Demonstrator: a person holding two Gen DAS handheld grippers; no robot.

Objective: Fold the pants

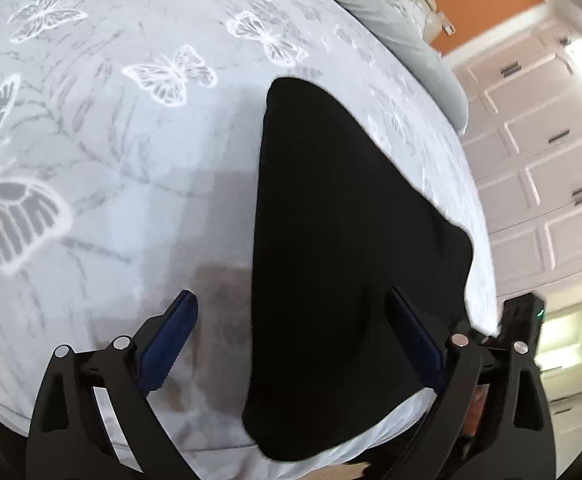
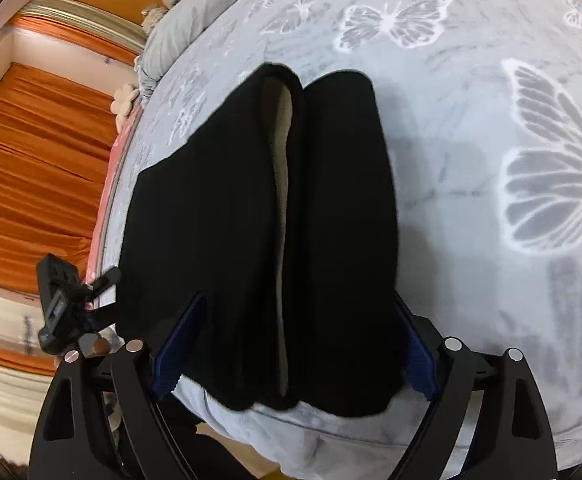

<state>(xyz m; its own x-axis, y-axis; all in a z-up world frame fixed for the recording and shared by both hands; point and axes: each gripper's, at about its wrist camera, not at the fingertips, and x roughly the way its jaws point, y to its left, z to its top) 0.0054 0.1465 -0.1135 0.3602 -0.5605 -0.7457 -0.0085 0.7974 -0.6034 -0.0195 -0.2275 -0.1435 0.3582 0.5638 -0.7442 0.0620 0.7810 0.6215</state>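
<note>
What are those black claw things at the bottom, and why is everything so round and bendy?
Those claws are two grabbing tools. A person holds one in each hand. Each tool carries a little camera with a very wide lens, and that lens bends the picture. One picture looks out from the left gripper, the other from the right gripper. Both have blue jaws, and both are open, holding nothing. Below them is a bed with a butterfly cover. On it lie black pants, which the person wants to fold. In the right picture you can see a pale strip between the two dark halves.
</note>
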